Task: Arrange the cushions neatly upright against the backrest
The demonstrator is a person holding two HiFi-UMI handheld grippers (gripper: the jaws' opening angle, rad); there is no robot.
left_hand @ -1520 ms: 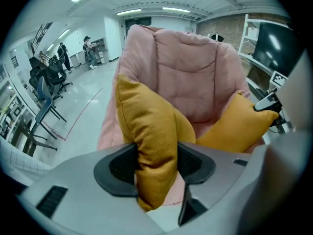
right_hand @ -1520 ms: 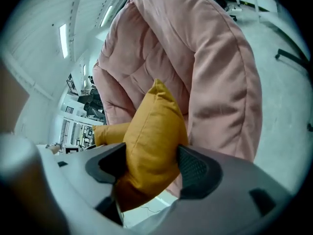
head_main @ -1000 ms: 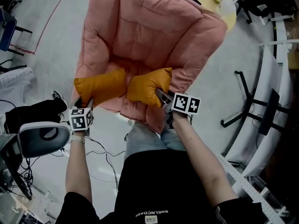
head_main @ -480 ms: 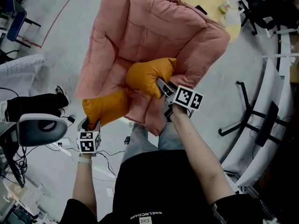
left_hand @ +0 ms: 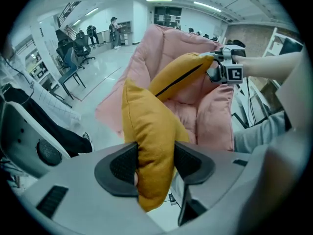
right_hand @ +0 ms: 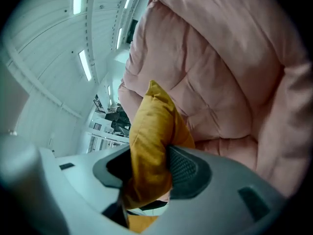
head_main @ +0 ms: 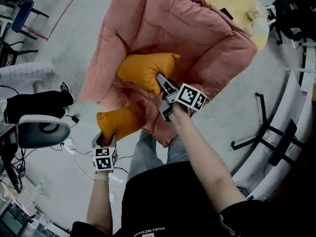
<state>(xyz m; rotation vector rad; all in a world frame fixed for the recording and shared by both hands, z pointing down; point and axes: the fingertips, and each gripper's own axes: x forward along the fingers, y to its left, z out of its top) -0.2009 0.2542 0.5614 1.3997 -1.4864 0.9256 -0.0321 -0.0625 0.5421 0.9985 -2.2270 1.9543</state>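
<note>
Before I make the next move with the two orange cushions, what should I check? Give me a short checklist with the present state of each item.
1. Left gripper clamped on the left cushion: ok.
2. Right gripper clamped on the right cushion: ok.
3. Right cushion above the seat of the pink chair: ok.
4. Left cushion above the seat: not ok, it hangs at the chair's front edge.
5. Both cushions upright against the backrest: not ok, the left one is far from it.
6. Backrest free of other things: ok.
</note>
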